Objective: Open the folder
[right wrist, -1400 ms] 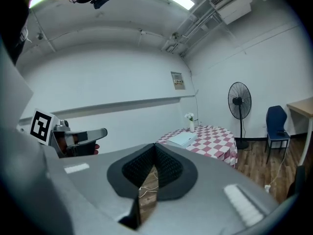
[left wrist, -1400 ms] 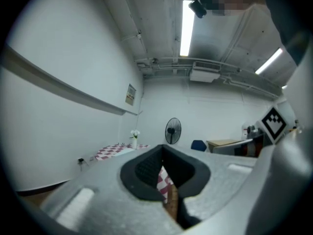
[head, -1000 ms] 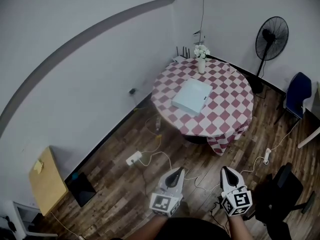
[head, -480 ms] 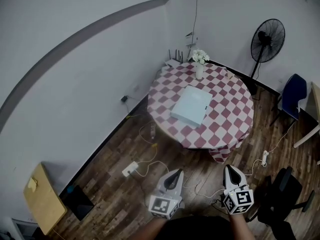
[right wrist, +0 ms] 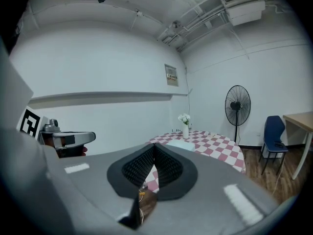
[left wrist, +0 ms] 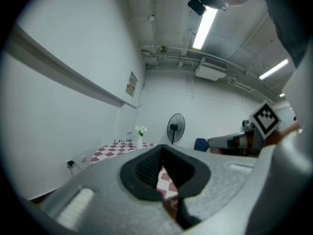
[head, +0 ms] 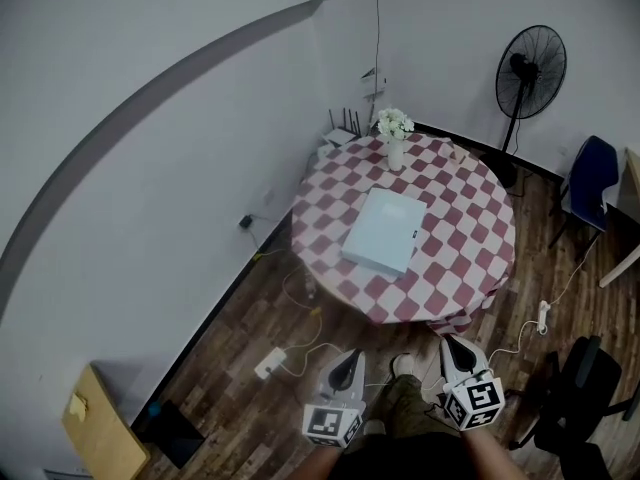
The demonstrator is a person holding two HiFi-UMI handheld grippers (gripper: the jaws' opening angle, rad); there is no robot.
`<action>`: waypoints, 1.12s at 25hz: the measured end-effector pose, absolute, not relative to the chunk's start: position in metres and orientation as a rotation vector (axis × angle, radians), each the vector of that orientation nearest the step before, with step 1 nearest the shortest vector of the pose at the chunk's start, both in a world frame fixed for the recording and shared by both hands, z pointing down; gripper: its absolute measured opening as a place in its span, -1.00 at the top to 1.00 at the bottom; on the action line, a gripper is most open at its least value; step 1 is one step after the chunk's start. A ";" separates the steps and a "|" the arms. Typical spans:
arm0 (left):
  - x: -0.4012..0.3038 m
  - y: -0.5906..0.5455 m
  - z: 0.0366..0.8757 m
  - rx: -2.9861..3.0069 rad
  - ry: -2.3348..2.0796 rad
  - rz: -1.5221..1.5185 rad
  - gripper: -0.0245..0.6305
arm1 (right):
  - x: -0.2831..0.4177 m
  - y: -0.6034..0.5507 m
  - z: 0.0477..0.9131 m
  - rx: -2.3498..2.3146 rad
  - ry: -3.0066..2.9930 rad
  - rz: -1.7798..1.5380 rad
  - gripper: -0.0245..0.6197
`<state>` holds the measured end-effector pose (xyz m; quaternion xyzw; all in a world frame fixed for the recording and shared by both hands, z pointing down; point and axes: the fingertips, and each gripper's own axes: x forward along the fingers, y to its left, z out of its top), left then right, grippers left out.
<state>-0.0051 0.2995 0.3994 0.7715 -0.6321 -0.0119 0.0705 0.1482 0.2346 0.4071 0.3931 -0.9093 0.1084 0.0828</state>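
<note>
A pale, closed folder lies flat in the middle of a round table with a red-and-white checked cloth. Both grippers are held low at the picture's bottom edge, over the wooden floor and well short of the table. My left gripper is shut with nothing in it, its pads meeting at the tips. My right gripper is likewise shut and empty. The right gripper view shows the folder far ahead on the table.
A vase of white flowers stands at the table's far edge. A black fan and a blue chair stand beyond on the right. Cables and a power strip lie on the floor; a black chair is at the right.
The table and folder have come nearer as the person walks toward them. Both grippers travel along, still shut and side by side.
</note>
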 end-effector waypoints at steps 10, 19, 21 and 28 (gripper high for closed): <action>-0.012 0.150 0.435 2.308 -1.856 0.121 0.92 | 0.134 0.086 0.430 1.147 -2.732 0.350 0.92; -0.007 0.026 0.500 2.253 -1.715 0.331 0.92 | 0.120 -0.034 0.459 1.076 -2.680 0.374 0.92; -0.003 0.009 0.523 2.233 -1.666 0.394 0.92 | 0.120 -0.053 0.474 1.054 -2.661 0.408 0.92; 0.001 -0.036 0.573 2.172 -1.642 0.519 0.91 | 0.124 -0.106 0.540 0.971 -2.565 0.557 0.91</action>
